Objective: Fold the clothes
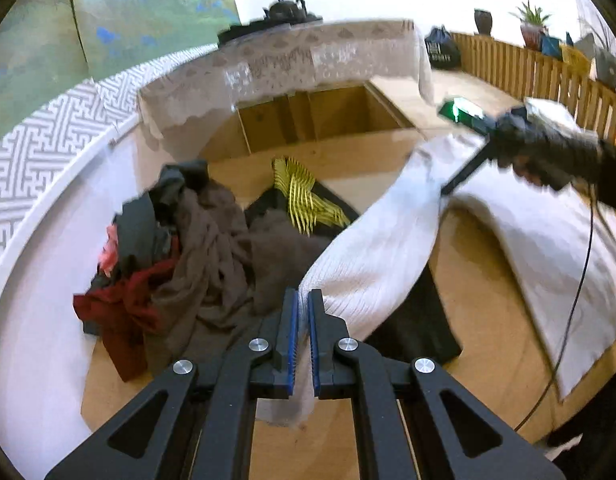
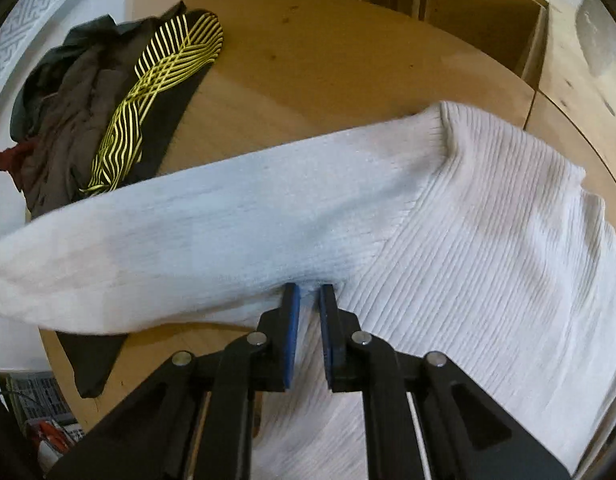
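The left gripper (image 1: 303, 304) has its blue-padded fingers (image 1: 292, 320) clamped on the cuff end of a white ribbed sweater (image 1: 372, 256), the sleeve stretching from them up and across toward the right gripper (image 1: 444, 192), held in a dark-gloved hand (image 1: 548, 156). In the right wrist view, the right gripper (image 2: 309, 292) has its fingers (image 2: 291, 320) nearly together, pinching a fold of the sweater (image 2: 448, 240) where the sleeve joins the body. The body lies spread on the round wooden bench (image 2: 308, 60); the sleeve hangs raised above it. Beyond the fingers sits a heap of clothes (image 1: 187, 248) in brown, red and grey, with a black garment striped in yellow (image 1: 303, 200) beside it. A dark bag (image 1: 442, 48) by the wooden fence (image 1: 528, 76) carries white lettering too blurred to read.
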`<state>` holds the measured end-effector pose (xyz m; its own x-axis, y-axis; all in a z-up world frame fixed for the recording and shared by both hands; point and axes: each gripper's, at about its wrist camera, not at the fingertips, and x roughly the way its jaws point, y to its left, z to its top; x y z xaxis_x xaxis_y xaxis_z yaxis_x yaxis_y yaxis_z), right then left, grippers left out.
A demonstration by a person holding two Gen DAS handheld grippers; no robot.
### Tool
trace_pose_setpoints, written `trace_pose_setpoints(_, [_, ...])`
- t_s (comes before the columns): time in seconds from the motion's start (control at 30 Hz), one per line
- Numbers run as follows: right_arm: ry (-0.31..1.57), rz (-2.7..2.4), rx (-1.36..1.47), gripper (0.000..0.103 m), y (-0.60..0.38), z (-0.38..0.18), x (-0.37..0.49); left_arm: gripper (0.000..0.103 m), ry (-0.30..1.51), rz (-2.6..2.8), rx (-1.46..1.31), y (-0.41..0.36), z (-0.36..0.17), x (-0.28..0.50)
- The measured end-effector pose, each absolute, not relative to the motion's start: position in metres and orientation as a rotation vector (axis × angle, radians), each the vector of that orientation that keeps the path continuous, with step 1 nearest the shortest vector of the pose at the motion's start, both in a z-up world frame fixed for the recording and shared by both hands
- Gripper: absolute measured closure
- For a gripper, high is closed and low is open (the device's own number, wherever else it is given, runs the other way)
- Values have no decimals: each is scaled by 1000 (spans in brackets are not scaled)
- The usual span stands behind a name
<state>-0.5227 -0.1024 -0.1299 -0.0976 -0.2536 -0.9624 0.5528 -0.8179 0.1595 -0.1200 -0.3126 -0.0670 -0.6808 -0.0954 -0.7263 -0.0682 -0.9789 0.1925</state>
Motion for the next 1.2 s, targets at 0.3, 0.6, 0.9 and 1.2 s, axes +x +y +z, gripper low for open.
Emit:
trace_pose_setpoints(0.3, [375,-1919,1657,87,-141,-132,-531,98,-234,-2792,1263,-361,-94,-150])
trace_pose_setpoints(0.6, [321,-1920,1721,63,-176,-152,-554,98,-275,-2802,1261,-368,-103,-147])
trace_pose_setpoints(0.9, [136,-1942,1924,63,-185,-196,-567,98,-339,-2826,1272,-361,-111,-139])
trace_pose_setpoints(1.2, [498,-2010,1856,48,-223,-232,-537,98,-379,-2861,1254,-351,-108,-127])
